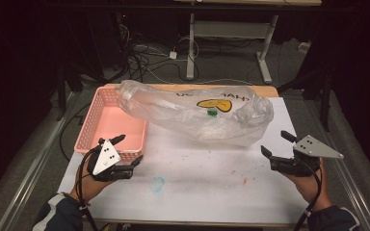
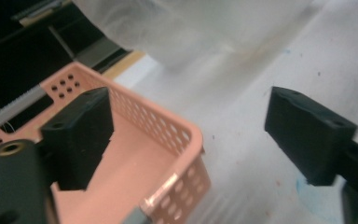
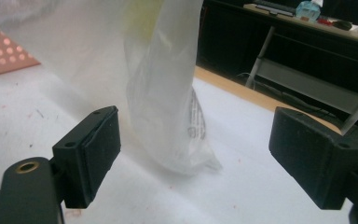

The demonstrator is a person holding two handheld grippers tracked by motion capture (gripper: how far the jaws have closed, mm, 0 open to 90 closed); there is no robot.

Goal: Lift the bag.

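glossy clear plastic bag (image 1: 192, 113), perforated pink plastic basket (image 1: 96, 137), matt white table (image 1: 207, 178).

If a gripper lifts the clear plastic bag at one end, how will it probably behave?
The clear plastic bag looks thin and crumpled, so it will likely sag and fold rather than stay stiff. Its glossy film may slip between the jaws. It seems almost empty, so probably light; part rests on the pink basket and may drag across it.

The left gripper (image 2: 186, 140) holds its two black fingers (image 2: 81, 137) wide apart with nothing between them. One hangs over the corner of the pink perforated basket (image 2: 168, 135), the other over the white surface (image 2: 261, 70). A clear plastic bag (image 2: 177, 28) lies beyond.
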